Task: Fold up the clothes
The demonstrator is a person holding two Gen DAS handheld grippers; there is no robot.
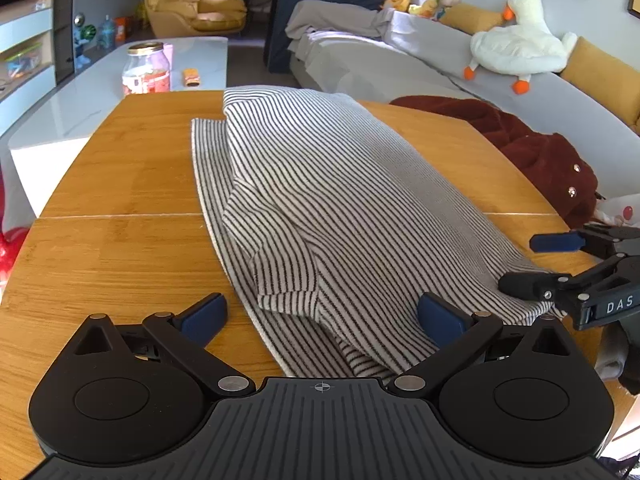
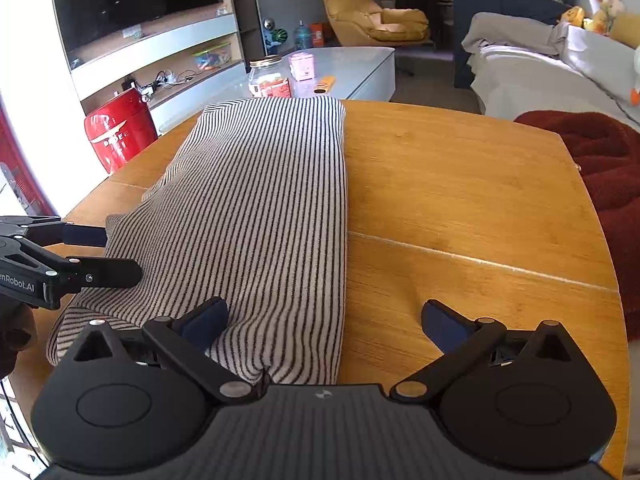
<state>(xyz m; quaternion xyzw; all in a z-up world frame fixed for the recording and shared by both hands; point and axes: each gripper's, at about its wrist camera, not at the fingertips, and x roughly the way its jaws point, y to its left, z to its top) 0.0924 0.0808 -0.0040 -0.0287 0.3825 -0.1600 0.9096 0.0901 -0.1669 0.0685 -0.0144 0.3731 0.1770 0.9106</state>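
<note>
Wooden table (image 2: 460,208) bears ribbed striped garment (image 2: 260,208).

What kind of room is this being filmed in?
Most likely a home living room: a grey sofa with a plush goose, a yellow armchair and a television surround the wooden table.

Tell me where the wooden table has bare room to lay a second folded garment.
The widest bare patch of the table lies between the striped garment's straight edge and the red fleece. A narrower strip runs along the garment's other side. The near edge is crowded by the open left gripper and right gripper.
</note>
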